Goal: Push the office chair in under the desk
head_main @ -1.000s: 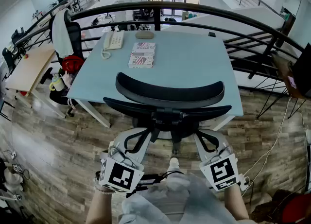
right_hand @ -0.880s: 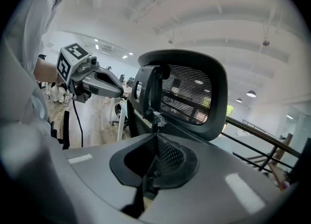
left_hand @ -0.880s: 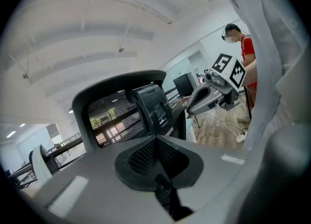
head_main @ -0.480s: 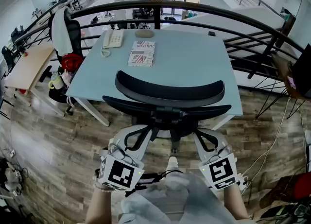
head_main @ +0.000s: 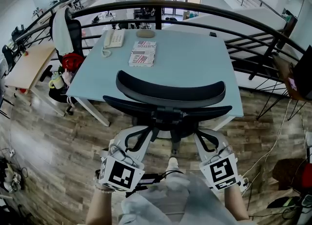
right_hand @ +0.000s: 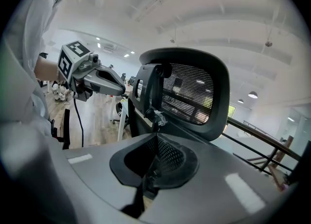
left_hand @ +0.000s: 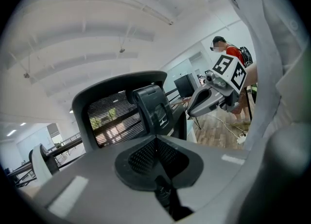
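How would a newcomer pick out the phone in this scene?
Find the pale blue desk at the centre, beyond the black chair. The phone sits at its far left corner, left of the striped booklet. It alone has a handset and cord.

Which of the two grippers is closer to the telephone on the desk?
Left. The left gripper is behind the chair on the telephone's side; the right gripper is behind the chair's other side, farther off.
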The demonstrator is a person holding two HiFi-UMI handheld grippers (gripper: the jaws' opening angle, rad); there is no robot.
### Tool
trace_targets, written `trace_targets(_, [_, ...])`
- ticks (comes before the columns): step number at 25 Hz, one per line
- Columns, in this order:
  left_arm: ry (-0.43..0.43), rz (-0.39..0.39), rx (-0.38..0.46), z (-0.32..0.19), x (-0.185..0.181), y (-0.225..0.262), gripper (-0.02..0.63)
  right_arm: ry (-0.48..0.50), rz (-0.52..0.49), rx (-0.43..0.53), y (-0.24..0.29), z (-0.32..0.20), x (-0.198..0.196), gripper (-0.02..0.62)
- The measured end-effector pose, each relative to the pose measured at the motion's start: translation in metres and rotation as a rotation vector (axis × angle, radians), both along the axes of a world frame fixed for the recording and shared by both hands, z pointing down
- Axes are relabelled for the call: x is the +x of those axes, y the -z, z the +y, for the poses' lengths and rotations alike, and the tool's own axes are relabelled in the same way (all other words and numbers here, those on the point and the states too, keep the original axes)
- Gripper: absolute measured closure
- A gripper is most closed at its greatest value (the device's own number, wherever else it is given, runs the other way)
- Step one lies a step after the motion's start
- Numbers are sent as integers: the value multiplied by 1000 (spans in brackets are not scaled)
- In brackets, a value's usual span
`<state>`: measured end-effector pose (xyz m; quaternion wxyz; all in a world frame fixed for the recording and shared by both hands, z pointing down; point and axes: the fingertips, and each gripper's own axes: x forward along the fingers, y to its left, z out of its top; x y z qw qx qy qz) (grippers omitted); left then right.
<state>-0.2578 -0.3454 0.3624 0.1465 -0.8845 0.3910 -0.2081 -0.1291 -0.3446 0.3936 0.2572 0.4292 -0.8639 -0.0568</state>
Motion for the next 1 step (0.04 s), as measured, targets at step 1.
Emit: trace_targets(1, [1,1,0,0,-1,0,601,-1,-1,-2,0,0,0,588])
